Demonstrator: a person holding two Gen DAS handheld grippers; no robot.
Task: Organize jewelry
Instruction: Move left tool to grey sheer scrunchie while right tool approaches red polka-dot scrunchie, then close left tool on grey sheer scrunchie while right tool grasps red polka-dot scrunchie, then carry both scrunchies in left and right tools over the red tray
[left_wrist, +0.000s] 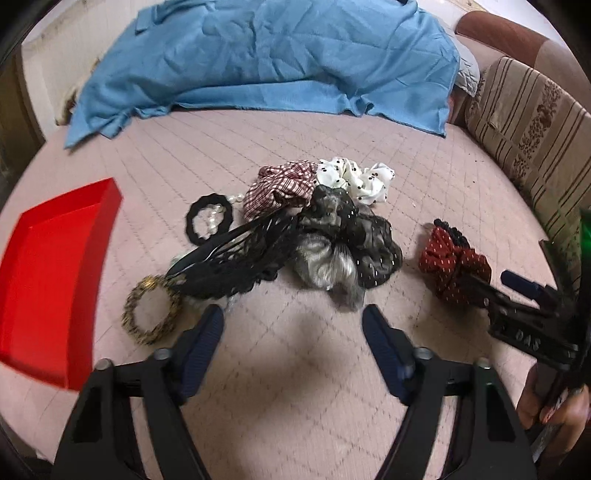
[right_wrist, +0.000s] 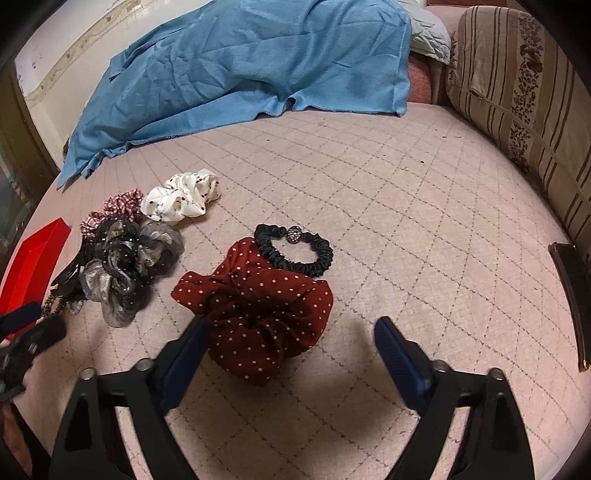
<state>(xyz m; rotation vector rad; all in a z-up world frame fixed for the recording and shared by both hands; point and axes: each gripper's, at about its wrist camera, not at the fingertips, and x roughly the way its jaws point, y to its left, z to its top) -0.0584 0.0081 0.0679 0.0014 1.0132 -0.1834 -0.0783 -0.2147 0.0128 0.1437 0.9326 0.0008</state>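
Observation:
On a pink quilted surface (left_wrist: 295, 369) lies a heap of hair accessories: a grey-black sheer scrunchie (left_wrist: 332, 236), a checked one (left_wrist: 280, 186), a white dotted one (left_wrist: 354, 179), a black claw clip (left_wrist: 236, 254), a black hair tie (left_wrist: 208, 221) and a leopard-print tie (left_wrist: 151, 314). My left gripper (left_wrist: 293, 319) is open just in front of the heap, with nothing between its fingers. A dark red dotted scrunchie (right_wrist: 266, 314) lies between the open fingers of my right gripper (right_wrist: 291, 325); its left pad is at the fabric's edge. A black satin tie (right_wrist: 295, 254) rests behind it.
A red tray (left_wrist: 48, 277) stands at the left, seemingly with nothing in it. A blue cloth (left_wrist: 266, 62) covers the far side. A striped cushion (left_wrist: 528, 118) borders the right. A dark flat object (right_wrist: 570, 295) lies at the right edge.

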